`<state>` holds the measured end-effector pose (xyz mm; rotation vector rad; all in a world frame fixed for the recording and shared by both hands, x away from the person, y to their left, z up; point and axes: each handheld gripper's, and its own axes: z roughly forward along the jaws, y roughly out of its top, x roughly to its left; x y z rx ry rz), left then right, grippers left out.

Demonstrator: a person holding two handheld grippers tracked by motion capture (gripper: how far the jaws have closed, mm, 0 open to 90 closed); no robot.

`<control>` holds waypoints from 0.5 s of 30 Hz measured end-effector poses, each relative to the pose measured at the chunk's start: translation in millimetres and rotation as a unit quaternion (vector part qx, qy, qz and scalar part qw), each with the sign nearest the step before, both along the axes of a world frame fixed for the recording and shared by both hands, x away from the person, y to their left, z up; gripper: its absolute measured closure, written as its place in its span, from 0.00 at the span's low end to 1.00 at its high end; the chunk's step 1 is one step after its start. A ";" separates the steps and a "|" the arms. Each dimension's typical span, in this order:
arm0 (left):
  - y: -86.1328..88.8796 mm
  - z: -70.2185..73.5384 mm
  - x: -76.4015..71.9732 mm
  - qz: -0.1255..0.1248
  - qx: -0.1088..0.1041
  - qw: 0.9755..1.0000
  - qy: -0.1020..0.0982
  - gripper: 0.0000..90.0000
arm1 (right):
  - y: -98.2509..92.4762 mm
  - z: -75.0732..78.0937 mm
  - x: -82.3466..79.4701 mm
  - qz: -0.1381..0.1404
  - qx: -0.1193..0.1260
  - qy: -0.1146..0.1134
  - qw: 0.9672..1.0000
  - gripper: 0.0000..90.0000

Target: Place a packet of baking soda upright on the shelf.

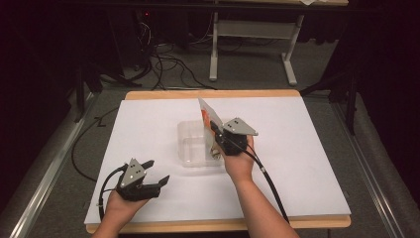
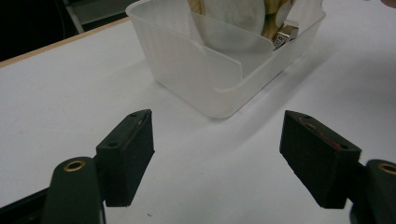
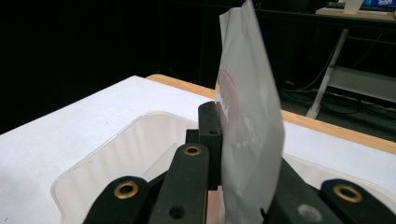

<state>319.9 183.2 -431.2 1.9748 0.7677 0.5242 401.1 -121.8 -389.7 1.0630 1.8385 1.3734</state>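
A clear plastic container (image 1: 190, 141) stands mid-table on the white sheet. My right gripper (image 1: 215, 129) is shut on a flat white packet with red print (image 1: 208, 114), held upright on edge over the container's right side. In the right gripper view the packet (image 3: 250, 126) rises between the jaws of my right gripper (image 3: 233, 140), above the container (image 3: 126, 149). My left gripper (image 1: 157, 172) rests open near the front left, with nothing in it. In the left gripper view my left gripper (image 2: 218, 123) faces the container (image 2: 210, 74), which holds a pale pouch (image 2: 233, 14) and a small metallic item (image 2: 285, 35).
The white sheet (image 1: 297, 148) covers a wooden table with its edge showing at front and back. Beyond the far edge are floor cables (image 1: 168, 64) and the white legs of another table (image 1: 214, 54). The right gripper's cable (image 1: 270, 186) trails toward the front.
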 end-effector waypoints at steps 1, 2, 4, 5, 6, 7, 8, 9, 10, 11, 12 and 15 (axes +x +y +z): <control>0.0 0.0 0.0 0.000 0.000 1.000 0.000 0.29 | 0.2 -0.8 -0.6 0.000 0.000 0.000 1.000 1.00; -0.1 0.0 0.0 0.000 0.000 1.000 0.000 0.29 | 0.4 -1.2 -1.2 0.000 0.000 0.001 1.000 1.00; -0.2 -0.1 0.0 -0.001 0.000 1.000 0.001 0.29 | 0.4 -1.5 -1.4 0.000 0.000 0.001 1.000 1.00; -0.5 -0.3 0.1 -0.001 0.000 1.000 0.001 0.29 | 0.5 -2.6 -1.9 0.001 0.000 -0.001 1.000 1.00; -0.5 -0.3 0.2 -0.001 0.001 1.000 0.001 0.29 | 0.3 -3.2 -2.3 0.002 0.000 0.000 1.000 1.00; -0.5 -0.4 0.3 -0.001 0.002 1.000 0.001 0.29 | 0.4 -3.8 -3.0 0.002 0.002 0.002 1.000 1.00; -0.5 -0.4 0.3 -0.001 0.002 1.000 0.001 0.29 | 0.4 -3.8 -3.0 0.002 0.002 0.002 1.000 1.00; -0.8 -0.5 0.2 -0.002 0.002 1.000 0.001 0.29 | -0.1 -4.9 -3.3 0.003 0.002 -0.001 1.000 1.00; -0.8 -0.5 0.2 -0.002 0.003 1.000 0.001 0.29 | -0.6 -5.3 -4.0 0.002 0.001 0.000 1.000 1.00; -0.8 -0.5 0.2 -0.002 0.003 1.000 0.001 0.29 | -0.6 -5.8 -4.6 0.001 0.004 0.001 1.000 1.00; -0.8 -0.5 0.2 -0.002 0.003 1.000 0.001 0.29 | -0.8 -6.3 -5.2 0.003 0.003 0.000 1.000 1.00; -0.9 -0.6 0.3 -0.002 0.003 1.000 0.001 0.29 | -0.8 -8.5 -7.0 0.005 0.001 0.001 1.000 1.00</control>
